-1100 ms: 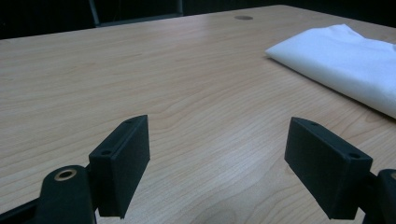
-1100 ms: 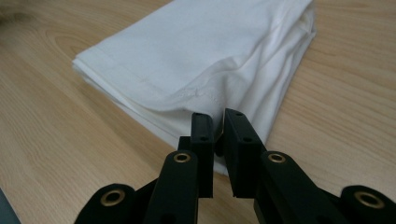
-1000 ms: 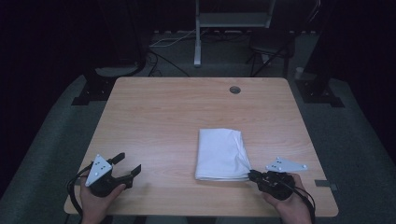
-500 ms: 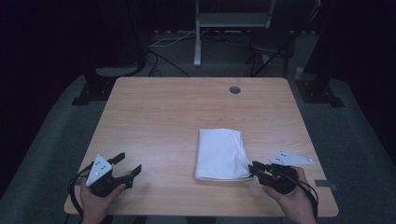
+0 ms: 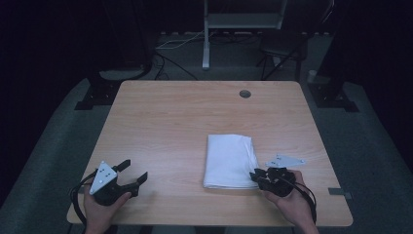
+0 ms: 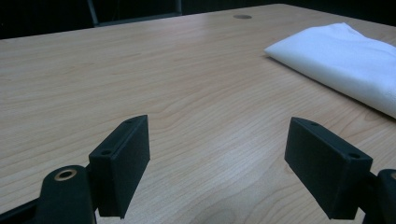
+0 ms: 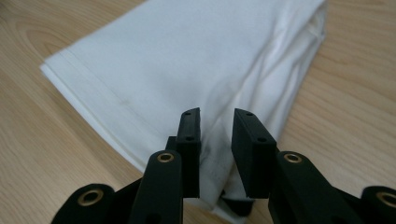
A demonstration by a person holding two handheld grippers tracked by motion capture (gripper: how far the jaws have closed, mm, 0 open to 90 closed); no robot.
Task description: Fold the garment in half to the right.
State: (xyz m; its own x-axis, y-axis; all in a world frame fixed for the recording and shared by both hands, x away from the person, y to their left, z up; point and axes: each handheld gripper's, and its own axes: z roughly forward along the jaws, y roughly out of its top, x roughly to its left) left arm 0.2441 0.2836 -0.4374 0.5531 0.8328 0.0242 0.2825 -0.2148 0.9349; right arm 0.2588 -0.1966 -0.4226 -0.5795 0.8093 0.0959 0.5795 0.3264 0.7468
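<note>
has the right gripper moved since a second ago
Yes. The right gripper has backed off to the right, from over the folded white cloth's near right corner to its edge, jaws opening slightly.

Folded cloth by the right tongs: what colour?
Plain white folded cloth, no pattern; clearest in the right gripper view.

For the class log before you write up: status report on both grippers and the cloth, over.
Left gripper open, on bare table. Right gripper jaws just opened a little, gap narrow, at the near right corner of the folded white cloth. Nothing in the way.

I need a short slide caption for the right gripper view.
Right gripper, slightly open, at the corner of a folded white cloth on a wooden table.
</note>
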